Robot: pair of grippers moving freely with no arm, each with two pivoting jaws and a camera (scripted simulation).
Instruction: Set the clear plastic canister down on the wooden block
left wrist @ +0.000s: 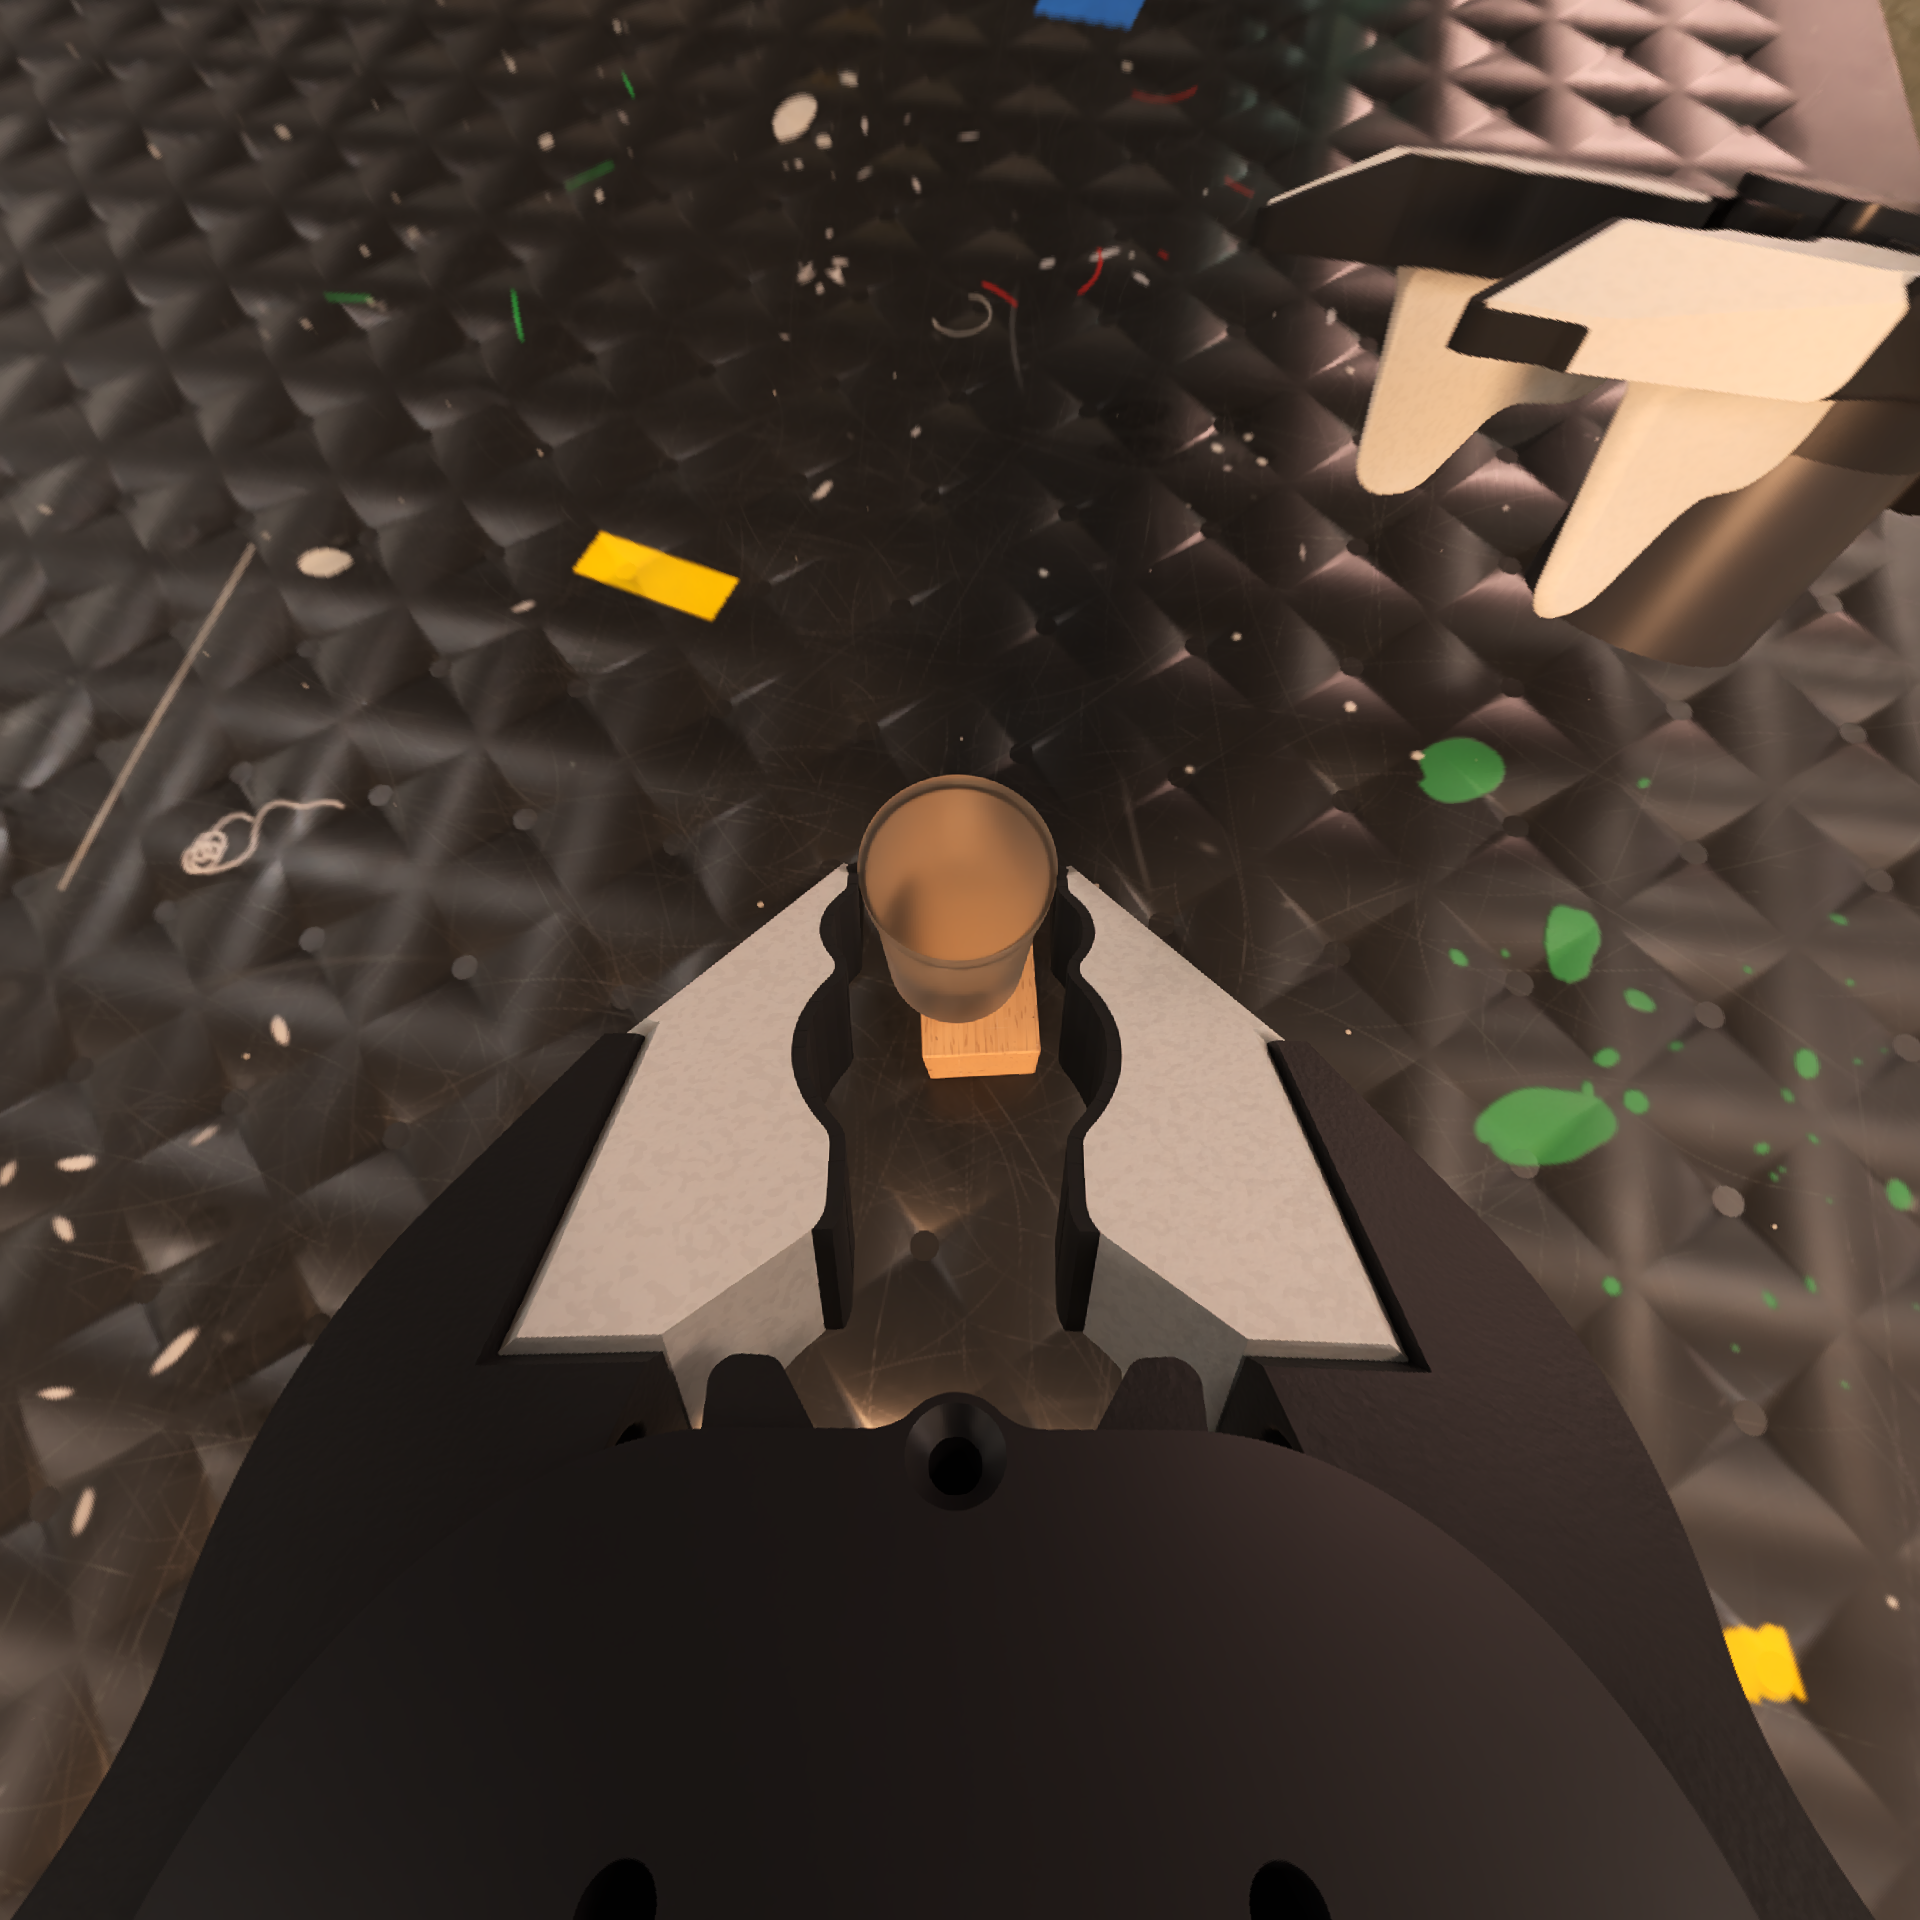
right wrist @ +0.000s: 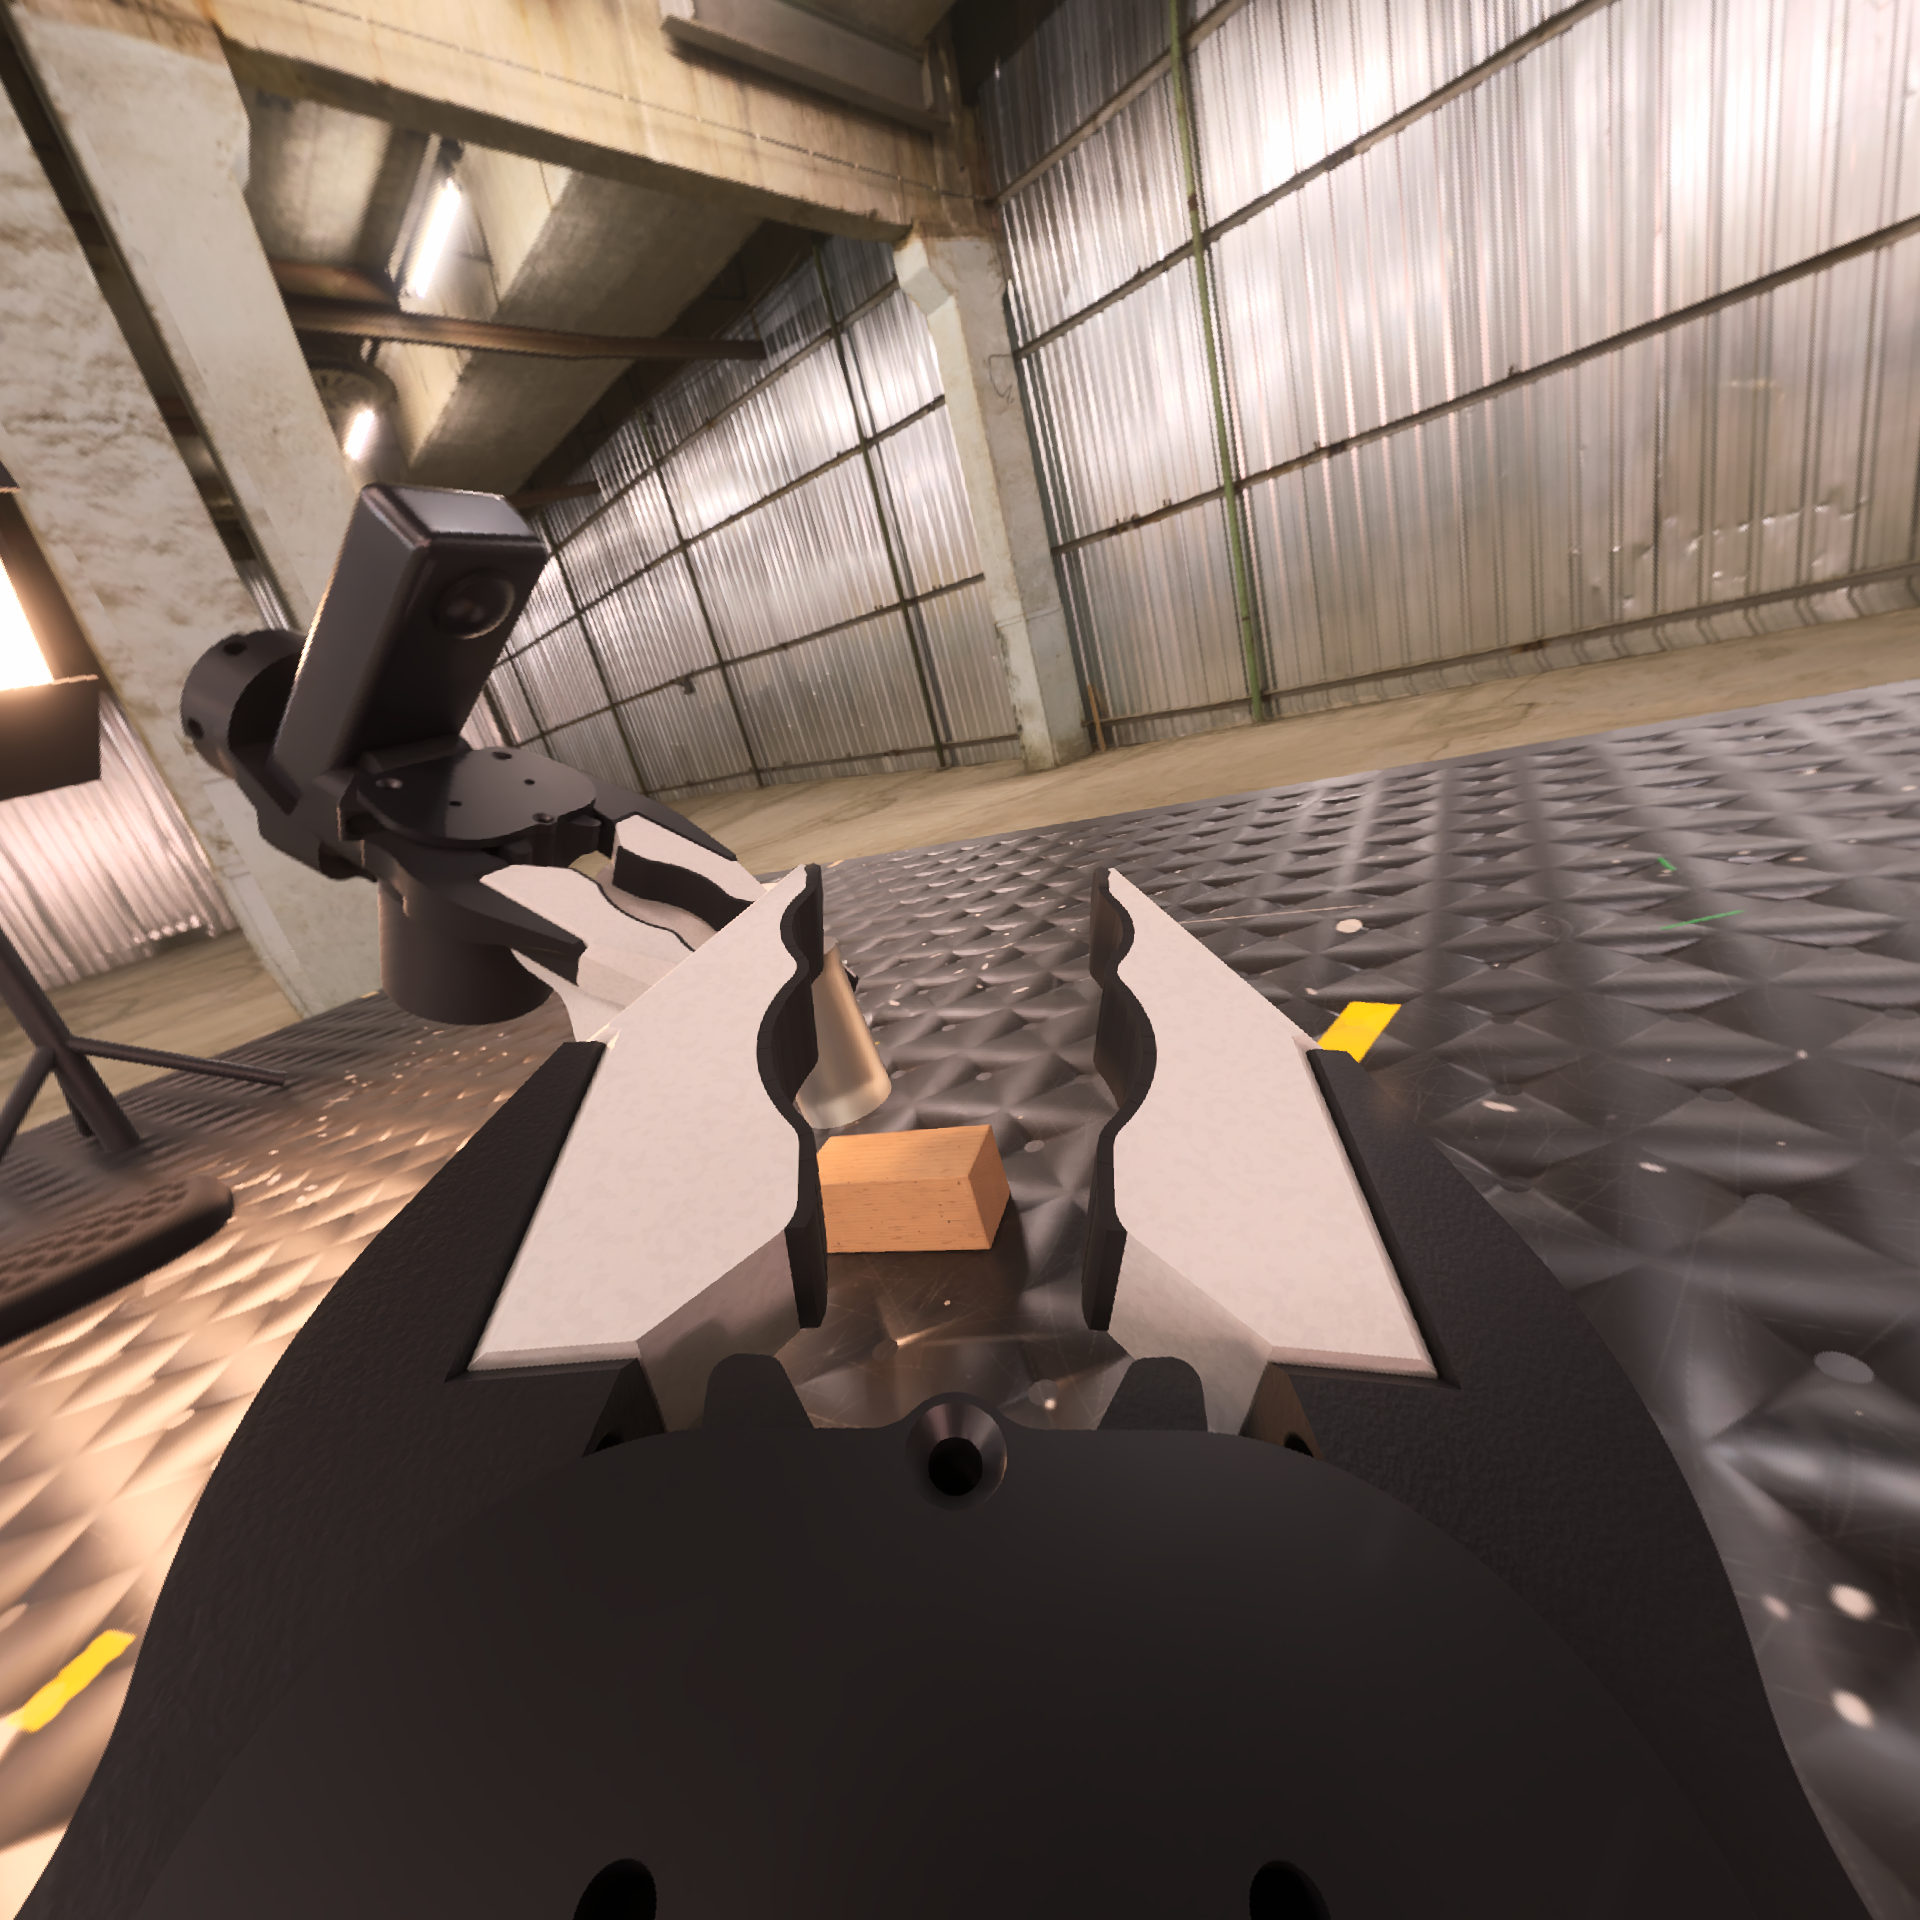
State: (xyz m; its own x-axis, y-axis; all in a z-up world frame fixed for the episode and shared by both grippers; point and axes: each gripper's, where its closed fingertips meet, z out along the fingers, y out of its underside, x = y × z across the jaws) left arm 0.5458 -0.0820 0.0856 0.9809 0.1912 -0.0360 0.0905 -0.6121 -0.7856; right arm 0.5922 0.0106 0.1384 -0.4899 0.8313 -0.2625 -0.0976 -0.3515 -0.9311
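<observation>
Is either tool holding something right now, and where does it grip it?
The left tool grips the clear plastic canister by its upper sides, near the rim. The right tool holds nothing.

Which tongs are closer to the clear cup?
Left. The left tongs are closed on the clear cup, holding it just above the wooden block. The right tongs are open, off to the side, holding nothing.

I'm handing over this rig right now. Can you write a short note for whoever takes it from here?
Left gripper: shut on the clear plastic canister, held tilted above the wooden block.
Right gripper: open, empty, with the block lying between its fingers in its own view.
Block lies on the dark studded mat.
Done: canister picked up and brought over the block.
Left: lower it upright onto the block, release, back off.
</observation>
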